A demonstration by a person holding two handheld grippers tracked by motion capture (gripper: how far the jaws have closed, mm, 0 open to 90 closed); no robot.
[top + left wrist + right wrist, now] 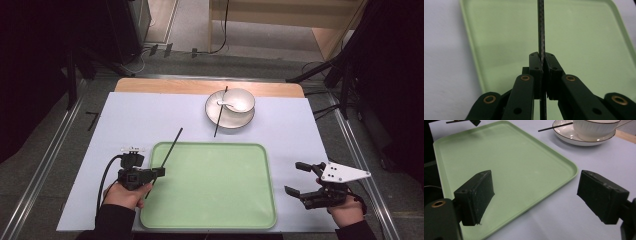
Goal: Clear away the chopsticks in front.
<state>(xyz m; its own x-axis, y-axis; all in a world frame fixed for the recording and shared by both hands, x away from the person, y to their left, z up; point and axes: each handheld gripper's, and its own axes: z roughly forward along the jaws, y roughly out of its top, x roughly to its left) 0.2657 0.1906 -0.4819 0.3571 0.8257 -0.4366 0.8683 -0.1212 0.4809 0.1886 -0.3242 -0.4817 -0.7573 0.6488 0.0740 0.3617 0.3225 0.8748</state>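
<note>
My left gripper [159,171] is shut on a thin black chopstick [171,146], held at the left rim of the green tray [210,220]. In the left gripper view the chopstick [541,30] runs straight up from between the closed jaws, above the tray [584,32]. A second chopstick [219,114] leans across a white plate [216,118] at the back, where a white bowl [243,95] holds a white spoon [231,105]. My right gripper [298,178] stands open to the right of the tray, with nothing between its jaws. In the right gripper view the tray [506,165] and plate [564,133] lie ahead.
A pale mat [135,115] covers the table, with a wooden edge [165,86] at the back. Metal rails [47,165] run along both sides. Black stands [345,70] rise at the far right.
</note>
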